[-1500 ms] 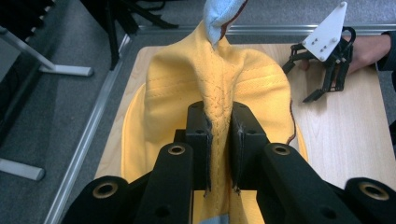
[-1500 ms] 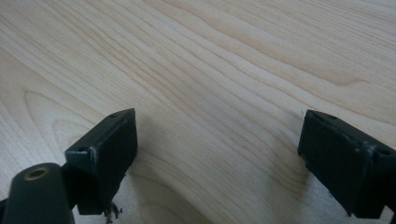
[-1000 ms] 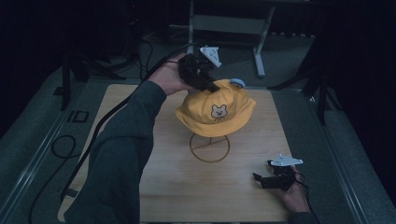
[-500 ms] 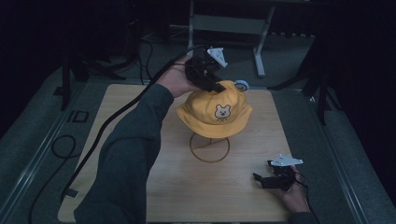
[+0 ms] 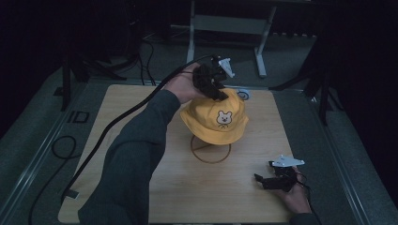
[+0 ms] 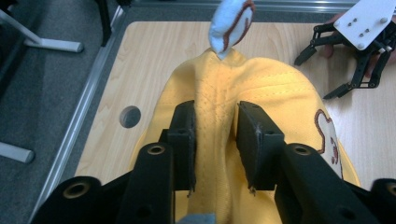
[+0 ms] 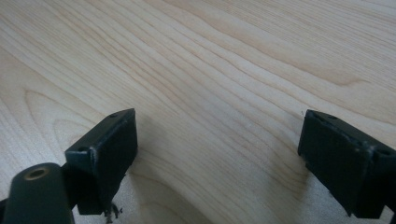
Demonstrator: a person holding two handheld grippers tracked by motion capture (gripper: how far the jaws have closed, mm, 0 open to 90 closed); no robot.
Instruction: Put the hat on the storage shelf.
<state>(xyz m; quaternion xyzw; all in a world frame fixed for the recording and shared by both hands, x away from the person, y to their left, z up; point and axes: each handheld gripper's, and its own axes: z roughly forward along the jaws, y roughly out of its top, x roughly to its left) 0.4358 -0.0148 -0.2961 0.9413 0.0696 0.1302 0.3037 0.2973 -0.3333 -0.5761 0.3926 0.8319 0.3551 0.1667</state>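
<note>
- sitting on a thin wire stand (image 5: pixel 210 151) near the middle of the wooden table (image 5: pixel 141 108), the yellow hat (image 5: pixel 216 119) has its bear face turned toward the person and its brim drooping all round.
- a small pale ear (image 6: pixel 231 23) with brown stitching sticks up at the hat's far edge, seen from the left gripper view.
- the left gripper (image 5: pixel 217 89) is right on the hat's crown, at the side away from the person; its jaws have just been opening, and a raised fold of yellow cloth runs up between them.
- in the left gripper view the pads look slack on that fold rather than squeezing it, so i read the hold as let go, jaws partly spread.
- the right gripper (image 5: pixel 277 180) lies well apart from the hat, down toward the person's right corner of the table, jaws spread wide over bare wood with nothing between them.
- a small pale disc (image 5: pixel 243 94) lies on the table just behind the hat.
- risk, as i judge it: the hat rests loosely on a slim stand, so if a pad snags the fold as the left gripper lifts off, the cloth could be dragged and the hat tipped or pulled askew.
- the stand itself looks light; a sideways nudge from the gripper or sleeve (image 5: pixel 136 154) could topple it, hat and all.
</note>
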